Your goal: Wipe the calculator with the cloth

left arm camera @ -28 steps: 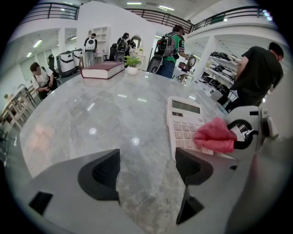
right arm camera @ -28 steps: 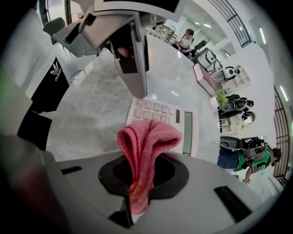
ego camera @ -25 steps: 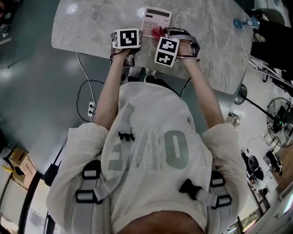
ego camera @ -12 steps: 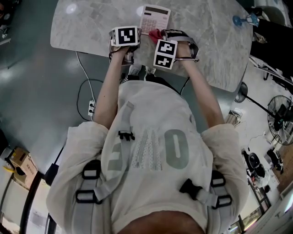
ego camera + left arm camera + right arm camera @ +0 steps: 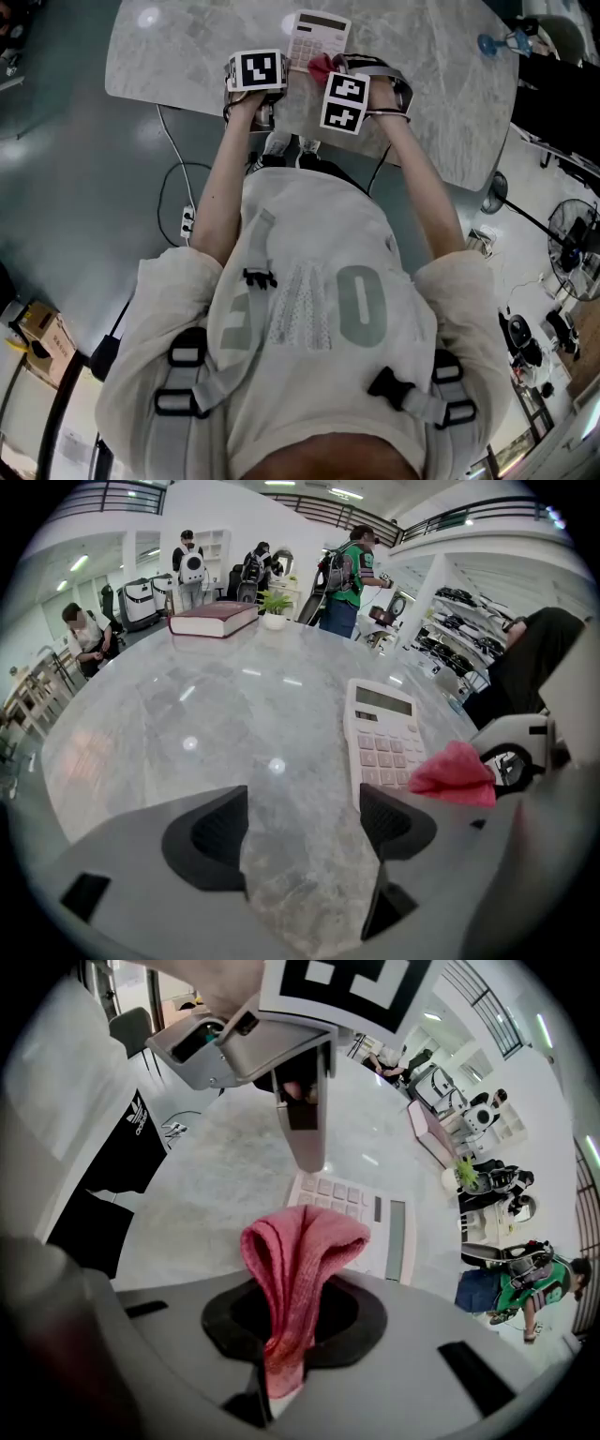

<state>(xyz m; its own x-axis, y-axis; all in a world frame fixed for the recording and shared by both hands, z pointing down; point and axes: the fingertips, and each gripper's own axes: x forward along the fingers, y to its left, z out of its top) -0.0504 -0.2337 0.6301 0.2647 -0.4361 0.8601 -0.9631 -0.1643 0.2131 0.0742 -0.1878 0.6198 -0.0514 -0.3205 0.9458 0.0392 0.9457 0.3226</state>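
Item: calculator [image 5: 319, 39], white, lying flat on the marble table [image 5: 187, 47], ahead of both grippers and between them. We note its long axis running away from the person, the display at the far end and the key rows at the near end. Item: cloth [image 5: 295, 1260], pink, folded into a loop and standing up out of the right gripper [image 5: 286, 1335], whose jaws are clamped tight on its lower part. We place the free fold of the cloth straight in front of those jaws and over the calculator's near end; we cannot tell whether it touches the keys. Item: left gripper [image 5: 305, 827], jaws spread apart with only bare marble between them; from it the calculator lies ahead and to the right, just beside the right jaw's line. We judge the right gripper the nearer and the only one equipped to wipe. The stroke would want to run forward along the long axis, from the keys towards the display. The empty left gripper sits close enough to steady the near left edge.
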